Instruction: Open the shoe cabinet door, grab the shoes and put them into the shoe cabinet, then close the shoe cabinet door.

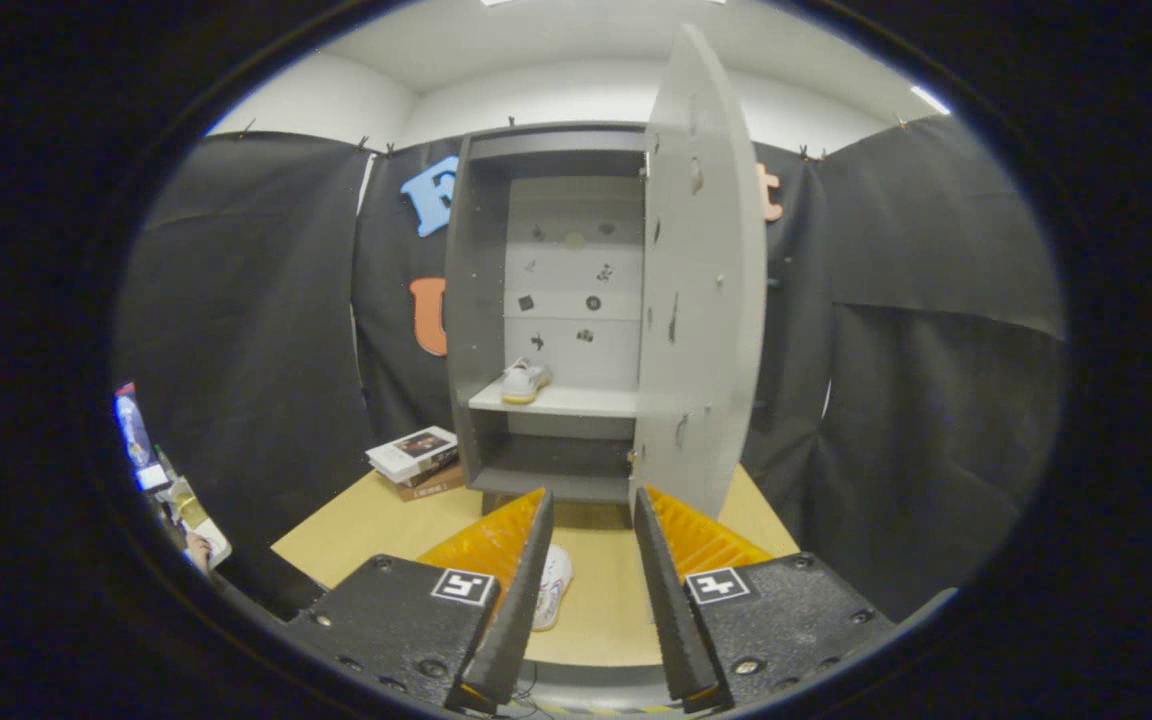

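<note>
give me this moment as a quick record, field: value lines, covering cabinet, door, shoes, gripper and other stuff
cabinet: stands on the table, beyond the fingers
door: swung open to the right
shoe on shelf: one, at the left of the middle shelf
shoe on table: one, between the fingers, partly hidden by the left one
gripper: open, holding nothing
books: stacked left of the cabinet
task state: second shoe not yet in, door not yet closed

Grey shoe cabinet, white shoes, pale wooden table.
</note>
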A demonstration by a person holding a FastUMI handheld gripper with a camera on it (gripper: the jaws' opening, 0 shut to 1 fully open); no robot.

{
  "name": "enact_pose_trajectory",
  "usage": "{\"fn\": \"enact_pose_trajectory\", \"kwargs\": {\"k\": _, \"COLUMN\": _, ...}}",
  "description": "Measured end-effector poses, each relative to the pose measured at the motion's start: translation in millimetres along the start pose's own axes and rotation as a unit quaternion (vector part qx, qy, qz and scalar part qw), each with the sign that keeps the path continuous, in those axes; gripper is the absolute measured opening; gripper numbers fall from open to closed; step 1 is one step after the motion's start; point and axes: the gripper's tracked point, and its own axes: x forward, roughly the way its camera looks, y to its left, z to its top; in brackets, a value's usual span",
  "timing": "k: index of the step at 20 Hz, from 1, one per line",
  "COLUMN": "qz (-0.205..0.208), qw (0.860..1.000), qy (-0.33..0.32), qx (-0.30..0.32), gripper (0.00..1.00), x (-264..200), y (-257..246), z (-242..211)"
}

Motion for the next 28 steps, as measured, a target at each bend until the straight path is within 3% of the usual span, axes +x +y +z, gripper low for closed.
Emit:
{"fn": "enact_pose_trajectory", "kwargs": {"k": 6, "qz": 0.024, "qw": 0.996, "qy": 0.086, "qx": -0.011, "gripper": 0.78, "x": 44.1, "y": 71.1, "z": -66.9}}
{"fn": "enact_pose_trajectory", "kwargs": {"k": 8, "qz": 0.040, "qw": 0.992, "qy": 0.119, "qx": -0.002, "gripper": 0.78, "x": 60.9, "y": 90.7, "z": -89.4}}
{"fn": "enact_pose_trajectory", "kwargs": {"k": 16, "qz": 0.039, "qw": 0.970, "qy": 0.238, "qx": -0.026, "gripper": 0.78, "x": 168.2, "y": 108.9, "z": -204.3}}
{"fn": "enact_pose_trajectory", "kwargs": {"k": 23, "qz": -0.003, "qw": 0.937, "qy": 0.349, "qx": 0.023, "gripper": 0.75, "x": 233.5, "y": 86.9, "z": -280.2}}
{"fn": "enact_pose_trajectory", "kwargs": {"k": 28, "qz": -0.015, "qw": 0.921, "qy": 0.387, "qx": 0.039, "gripper": 0.66, "x": 264.0, "y": 82.6, "z": -311.5}}
